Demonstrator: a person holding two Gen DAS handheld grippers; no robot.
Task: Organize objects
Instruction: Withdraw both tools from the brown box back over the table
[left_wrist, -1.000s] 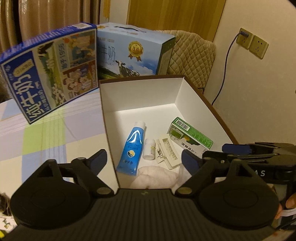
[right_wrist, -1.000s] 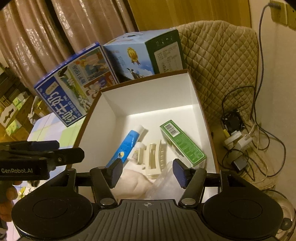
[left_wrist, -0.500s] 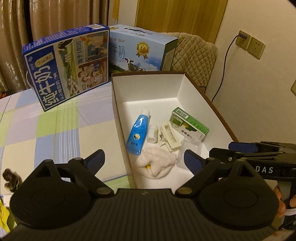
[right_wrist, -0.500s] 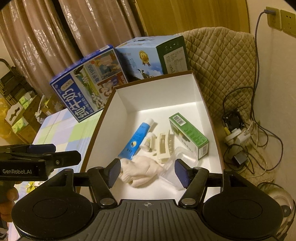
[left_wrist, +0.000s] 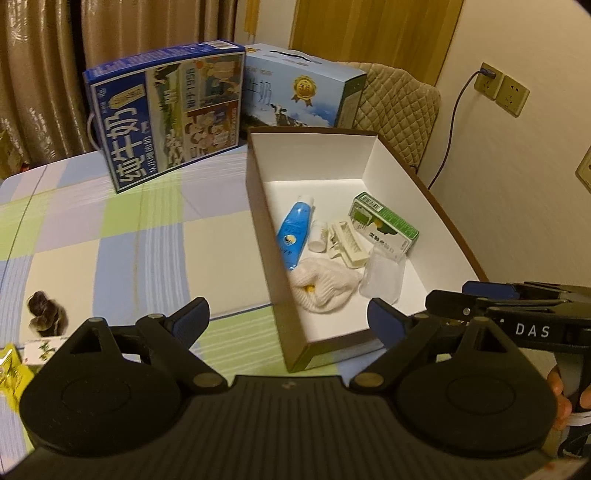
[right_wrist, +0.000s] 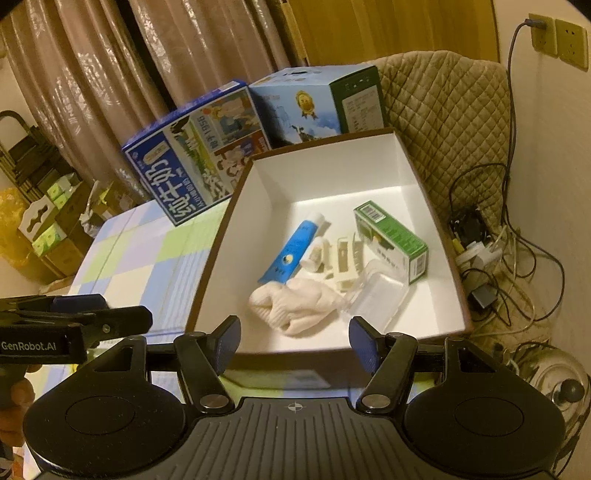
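Inside the box (right_wrist: 436, 229), blue tube (right_wrist: 291, 251) lies cap toward far wall.

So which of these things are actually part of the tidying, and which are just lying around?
Part of the job:
white box
blue tube
green carton
woolly cloth
hair clip
small bottle
clear case

Just lying about:
milk cartons
quilted chair
cables

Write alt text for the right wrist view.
An open white box on a checked tablecloth holds a blue tube, a green carton, a cream cloth and a clear case. The right gripper hangs open at its near edge, empty.
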